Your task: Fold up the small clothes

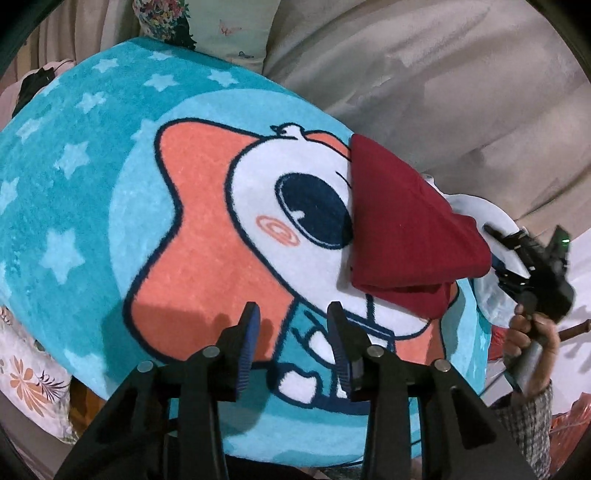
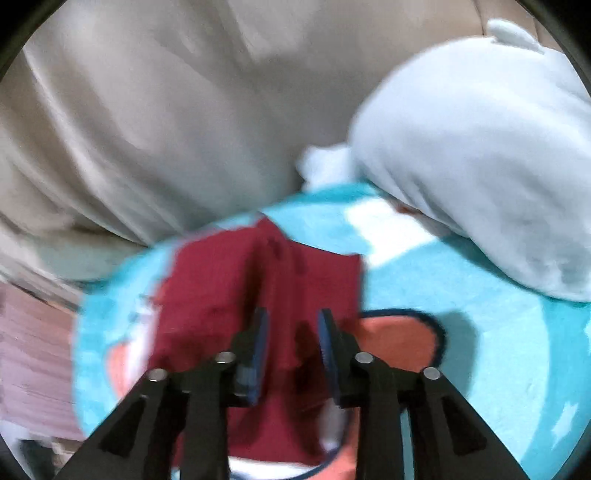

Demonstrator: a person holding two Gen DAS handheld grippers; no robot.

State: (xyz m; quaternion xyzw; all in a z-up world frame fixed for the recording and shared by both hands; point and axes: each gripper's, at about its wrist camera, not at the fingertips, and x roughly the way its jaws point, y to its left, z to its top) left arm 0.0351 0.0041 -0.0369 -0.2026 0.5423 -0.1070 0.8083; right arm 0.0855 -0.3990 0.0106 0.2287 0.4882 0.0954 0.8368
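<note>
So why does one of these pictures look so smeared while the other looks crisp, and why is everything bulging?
Left wrist view: sharp, with the red garment and cartoon towel crisp, and the left gripper casting dark shadows. Right wrist view: motion blur smears the garment and the pale plush pillow. Both bulge from fisheye lenses, with dark rounded corners.

Beige sofa cushions [image 1: 424, 74]; floral pillow [image 1: 162, 18]

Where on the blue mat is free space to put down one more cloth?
The starred blue band of the mat, left of the orange star, is bare. The side near the red cloth, right gripper and white plush is crowded.
</note>
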